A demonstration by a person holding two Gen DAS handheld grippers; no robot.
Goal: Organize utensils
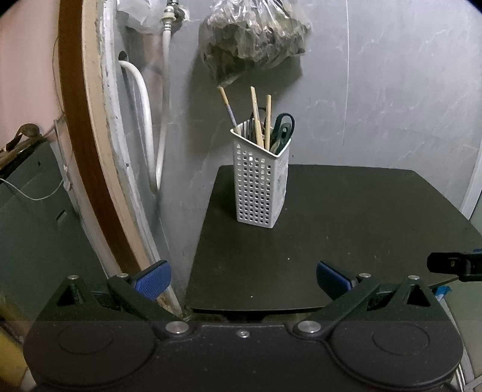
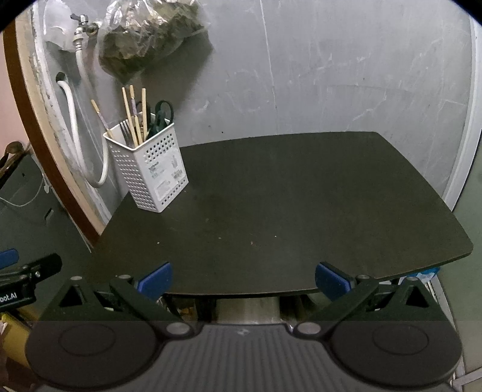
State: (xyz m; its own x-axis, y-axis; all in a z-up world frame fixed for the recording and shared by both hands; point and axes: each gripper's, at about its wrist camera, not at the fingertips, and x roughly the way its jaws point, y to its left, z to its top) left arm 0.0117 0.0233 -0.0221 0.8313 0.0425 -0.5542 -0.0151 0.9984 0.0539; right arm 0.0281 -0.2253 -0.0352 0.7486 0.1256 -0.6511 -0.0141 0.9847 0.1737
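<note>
**A:** So where's everything sitting? The white holder (image 1: pixel 261 181) with the little square holes stands upright on the dark table (image 1: pixel 346 217), at the far left corner, close to the grey wall (image 1: pixel 376 90).

**B:** Yep, same in the right wrist view: holder (image 2: pixel 150 172) far left on the table (image 2: pixel 286 196), label side facing the camera. The chopsticks (image 2: pixel 135 116) stick up out of it, one leaning off to the left, and the dark-handled scissors (image 2: pixel 162 114) sit at the far right side of it. There are fork tines in there too, I think, but they're too small to be sure.

**A:** Left view shows the chopsticks (image 1: pixel 256 117) and scissors (image 1: pixel 283 129) in there as well. What about the grippers?

**B:** Left gripper (image 1: pixel 243 279) is spread wide, blue pads well apart, gripping nothing, hovering at the near left edge of the table. Right gripper (image 2: pixel 243 279) is also released and empty, over the near edge, well apart from the holder.

**A:** Background stuff: a plastic bag (image 1: pixel 256 39) of something dark hangs on the wall above the holder, and a white hose (image 1: pixel 144 114) loops down from a tap (image 2: pixel 81 25) to the left of it. A wooden frame (image 1: pixel 87 135) curves past on the left.
</note>
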